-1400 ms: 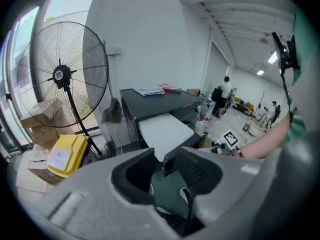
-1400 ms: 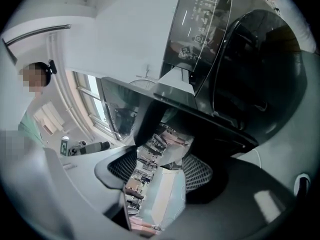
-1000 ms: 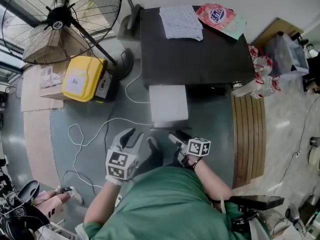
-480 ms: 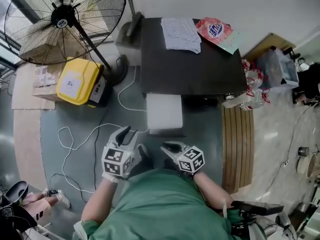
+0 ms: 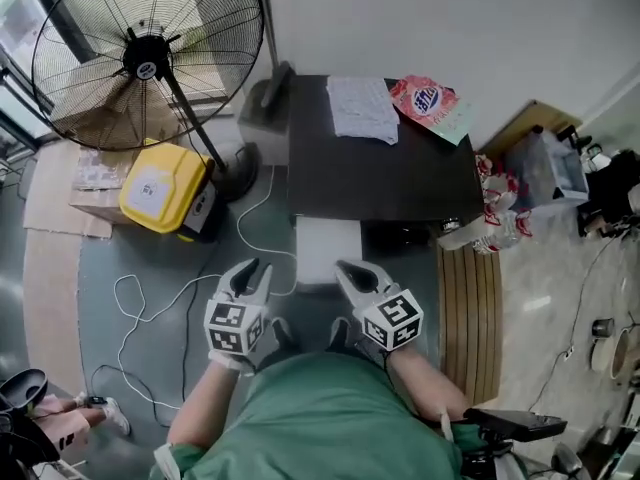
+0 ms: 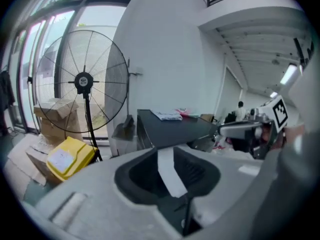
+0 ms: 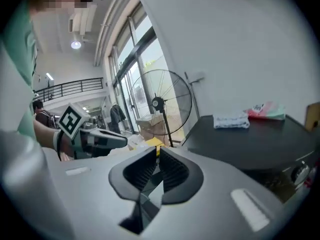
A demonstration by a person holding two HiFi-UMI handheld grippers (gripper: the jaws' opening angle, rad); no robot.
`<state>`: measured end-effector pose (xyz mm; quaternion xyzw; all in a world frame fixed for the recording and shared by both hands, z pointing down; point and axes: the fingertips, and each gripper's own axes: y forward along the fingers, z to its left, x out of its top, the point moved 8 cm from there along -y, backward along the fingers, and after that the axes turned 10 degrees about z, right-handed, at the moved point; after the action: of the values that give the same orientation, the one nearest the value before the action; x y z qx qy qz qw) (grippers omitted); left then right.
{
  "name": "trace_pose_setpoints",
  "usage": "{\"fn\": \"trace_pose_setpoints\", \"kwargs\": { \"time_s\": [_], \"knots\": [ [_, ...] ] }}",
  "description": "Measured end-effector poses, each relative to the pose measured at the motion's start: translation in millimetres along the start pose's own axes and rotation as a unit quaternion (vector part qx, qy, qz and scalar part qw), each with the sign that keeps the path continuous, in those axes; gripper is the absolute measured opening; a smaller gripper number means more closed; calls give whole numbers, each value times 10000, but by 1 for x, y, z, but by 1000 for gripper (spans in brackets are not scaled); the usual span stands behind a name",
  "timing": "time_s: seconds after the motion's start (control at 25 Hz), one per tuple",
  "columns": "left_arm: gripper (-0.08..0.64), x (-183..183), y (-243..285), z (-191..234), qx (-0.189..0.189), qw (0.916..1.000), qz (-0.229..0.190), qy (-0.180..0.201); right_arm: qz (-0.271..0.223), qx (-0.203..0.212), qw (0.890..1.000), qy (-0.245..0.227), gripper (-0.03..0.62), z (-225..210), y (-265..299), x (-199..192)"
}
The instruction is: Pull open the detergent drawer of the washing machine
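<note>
Drawer out, both grippers empty in front of it

Detergent drawer (image 5: 327, 240) is a plain white block sticking out of the front of the black-topped washing machine (image 5: 385, 173), towards the person. Left gripper (image 5: 254, 270) hangs just beside the drawer's near left corner. Its jaws are closing with a clear gap between them and nothing in that gap; the white drawer only shows through it from behind. Right gripper (image 5: 350, 268) sits over the drawer's near right corner in the head view. Its jaws are closing too, nearly together, with nothing between them. Each gripper carries 1 cube with black-and-white square markers.

On the machine's top lie a folded white cloth (image 5: 362, 108) and a red-and-pink bag (image 5: 428, 102) with blue lettering, too small to read. To the left, a yellow container (image 5: 160, 183) has a pale label on its lid, also unreadable. It stands near the base of a big black floor fan (image 5: 148, 68). A white cable (image 5: 150, 303) loops over the grey floor beside the left gripper.
</note>
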<state>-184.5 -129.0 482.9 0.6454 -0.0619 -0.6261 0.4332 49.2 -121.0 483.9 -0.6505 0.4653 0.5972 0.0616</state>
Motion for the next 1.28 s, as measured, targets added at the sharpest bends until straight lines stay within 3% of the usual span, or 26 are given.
{"fn": "trace_pose_setpoints", "kwargs": {
  "time_s": [0.24, 0.52, 0.8, 1.0, 1.28],
  "knots": [
    [86, 35, -23, 9, 302, 9976, -597, 185, -724, -602, 9955, -126, 20, -15, -28, 55],
    [81, 76, -50, 11, 414, 9925, -1102, 343, -1054, -1074, 9871, -552, 20, -11, -49, 84],
    [75, 107, -71, 6, 427, 9848, -1593, 538, -1256, -1289, 9796, -892, 20, -4, -61, 98],
    [66, 113, -74, 1, 431, 9813, -1761, 649, -1287, -1422, 9748, -1143, 20, 2, -65, 103],
    [63, 109, -70, 3, 399, 9828, -1691, 625, -1210, -1485, 9750, -1126, 20, 1, -64, 99]
  ]
}}
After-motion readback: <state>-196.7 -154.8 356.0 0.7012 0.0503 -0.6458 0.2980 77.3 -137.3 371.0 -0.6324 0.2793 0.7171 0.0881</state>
